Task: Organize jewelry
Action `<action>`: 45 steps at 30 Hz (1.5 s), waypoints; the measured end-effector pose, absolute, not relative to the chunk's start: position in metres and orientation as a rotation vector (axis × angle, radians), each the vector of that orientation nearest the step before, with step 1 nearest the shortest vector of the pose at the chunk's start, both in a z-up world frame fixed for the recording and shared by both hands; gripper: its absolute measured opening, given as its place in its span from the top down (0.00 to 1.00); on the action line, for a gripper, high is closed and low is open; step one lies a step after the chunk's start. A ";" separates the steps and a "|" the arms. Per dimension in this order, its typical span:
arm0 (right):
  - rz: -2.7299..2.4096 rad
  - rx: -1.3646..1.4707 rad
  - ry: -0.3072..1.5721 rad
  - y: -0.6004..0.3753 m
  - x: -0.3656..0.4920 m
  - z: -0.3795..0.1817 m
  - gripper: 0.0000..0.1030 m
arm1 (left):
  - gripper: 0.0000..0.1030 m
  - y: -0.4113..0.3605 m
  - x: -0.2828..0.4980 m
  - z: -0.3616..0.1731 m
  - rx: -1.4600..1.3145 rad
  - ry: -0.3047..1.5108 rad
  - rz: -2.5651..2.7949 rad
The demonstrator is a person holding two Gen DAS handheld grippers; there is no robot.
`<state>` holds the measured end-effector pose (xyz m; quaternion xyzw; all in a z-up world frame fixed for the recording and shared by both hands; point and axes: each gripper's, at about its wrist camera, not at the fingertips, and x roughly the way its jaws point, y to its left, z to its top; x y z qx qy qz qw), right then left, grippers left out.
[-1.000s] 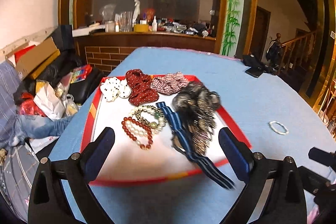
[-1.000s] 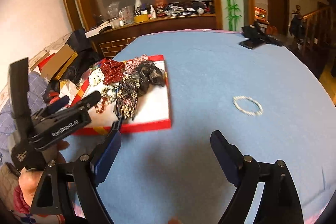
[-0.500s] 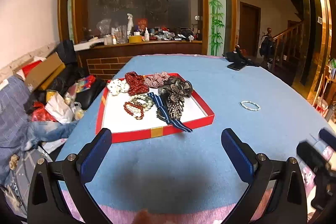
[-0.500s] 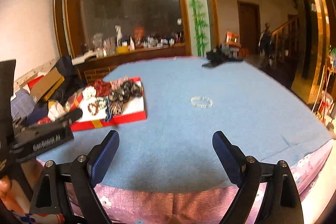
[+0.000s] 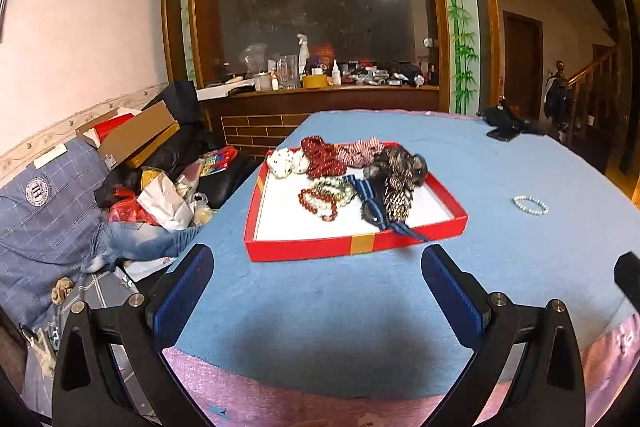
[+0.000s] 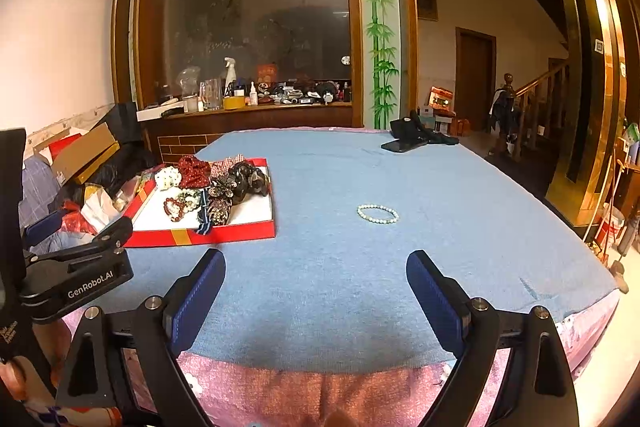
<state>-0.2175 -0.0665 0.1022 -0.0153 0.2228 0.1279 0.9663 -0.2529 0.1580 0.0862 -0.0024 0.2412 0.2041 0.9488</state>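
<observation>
"GenRobot.AI" is printed in white on the black body of the left claw (image 6: 76,281), seen at the left edge of the right wrist view. A round white crest with the letters "TH" is stamped on the blue checked cloth (image 5: 38,191) left of the worktop (image 5: 360,291). No other text can be read.

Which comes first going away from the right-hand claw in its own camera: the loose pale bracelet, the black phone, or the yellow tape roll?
From the right gripper:
1. Pale bracelet, on the blue cloth, slightly right.
2. Black phone, at the table's far edge.
3. Yellow tape roll, on the back counter, left.
</observation>
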 end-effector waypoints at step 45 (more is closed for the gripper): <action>0.265 -0.075 0.508 -0.050 -0.211 0.092 0.08 | 0.00 0.150 -0.245 0.064 0.067 0.552 0.379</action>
